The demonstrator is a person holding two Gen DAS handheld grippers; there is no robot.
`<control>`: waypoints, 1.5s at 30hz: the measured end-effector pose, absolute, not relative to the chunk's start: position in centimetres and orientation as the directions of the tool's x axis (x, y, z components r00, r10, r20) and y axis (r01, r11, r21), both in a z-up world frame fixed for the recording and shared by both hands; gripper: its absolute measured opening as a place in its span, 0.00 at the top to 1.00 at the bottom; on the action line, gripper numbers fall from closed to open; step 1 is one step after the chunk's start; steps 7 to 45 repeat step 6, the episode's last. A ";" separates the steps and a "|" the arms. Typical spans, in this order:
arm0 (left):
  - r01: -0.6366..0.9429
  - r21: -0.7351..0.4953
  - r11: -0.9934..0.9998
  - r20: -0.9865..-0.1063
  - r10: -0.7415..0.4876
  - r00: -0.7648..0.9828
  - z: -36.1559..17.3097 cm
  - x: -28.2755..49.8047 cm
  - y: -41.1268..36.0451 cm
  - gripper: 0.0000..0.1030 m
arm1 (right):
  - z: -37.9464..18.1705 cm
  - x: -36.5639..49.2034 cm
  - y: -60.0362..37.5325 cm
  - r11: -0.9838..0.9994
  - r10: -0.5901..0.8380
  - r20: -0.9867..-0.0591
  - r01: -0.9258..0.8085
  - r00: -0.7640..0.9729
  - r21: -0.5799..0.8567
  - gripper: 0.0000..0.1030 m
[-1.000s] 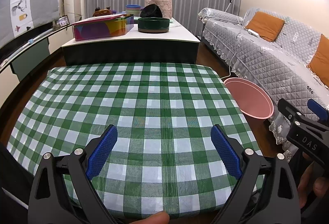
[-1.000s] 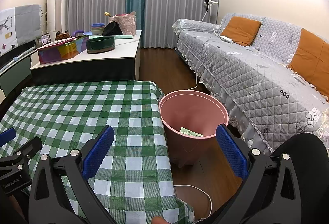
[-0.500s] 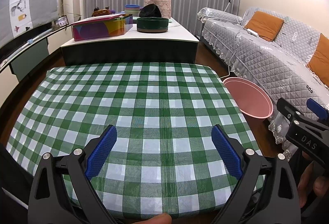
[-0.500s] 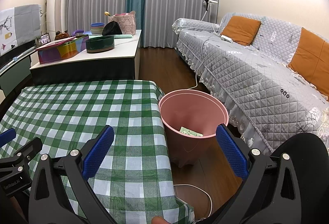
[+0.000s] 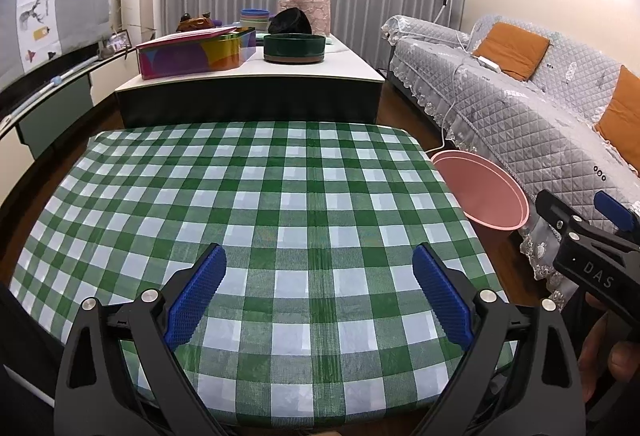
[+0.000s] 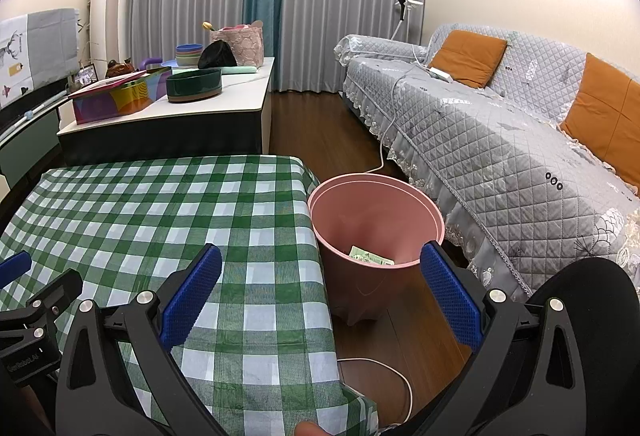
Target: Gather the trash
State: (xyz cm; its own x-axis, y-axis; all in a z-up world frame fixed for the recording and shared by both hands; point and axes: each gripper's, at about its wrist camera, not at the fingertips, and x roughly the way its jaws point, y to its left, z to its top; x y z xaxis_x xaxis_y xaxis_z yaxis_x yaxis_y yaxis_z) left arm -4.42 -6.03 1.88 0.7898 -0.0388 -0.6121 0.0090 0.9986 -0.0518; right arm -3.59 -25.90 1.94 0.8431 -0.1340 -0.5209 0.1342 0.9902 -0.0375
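Observation:
A pink bin point(image 6: 376, 220) stands on the floor right of the table with the green checked cloth point(image 6: 160, 212); a piece of paper trash point(image 6: 370, 258) lies inside it. The bin's rim also shows in the left wrist view point(image 5: 480, 196). My left gripper point(image 5: 318, 296) is open and empty above the near part of the cloth point(image 5: 280, 196). My right gripper point(image 6: 320, 296) is open and empty, over the table's right edge and short of the bin. No trash shows on the cloth.
A grey quilted sofa point(image 6: 500, 124) with orange cushions runs along the right. A low white table point(image 5: 256, 72) behind holds a colourful box, a dark green bowl and other items. A white cable point(image 6: 384, 368) lies on the wood floor beside the bin.
Both grippers have stayed open and empty and hardly moved; the left view has shifted very slightly.

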 end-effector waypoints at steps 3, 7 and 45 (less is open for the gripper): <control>0.003 -0.052 0.999 -0.617 -0.035 0.787 1.8 -4.3 -5.9 0.09 | 1.9 -3.6 -25.9 0.990 -0.134 -0.521 0.135 0.843 -0.037 0.05; 0.004 -0.051 0.999 -0.620 -0.035 0.784 1.9 -4.1 -5.7 0.09 | 2.0 -3.6 -25.9 0.990 -0.134 -0.521 0.134 0.843 -0.037 0.05; 0.004 -0.051 0.999 -0.620 -0.035 0.784 1.9 -4.1 -5.7 0.09 | 2.0 -3.6 -25.9 0.990 -0.134 -0.521 0.134 0.843 -0.037 0.05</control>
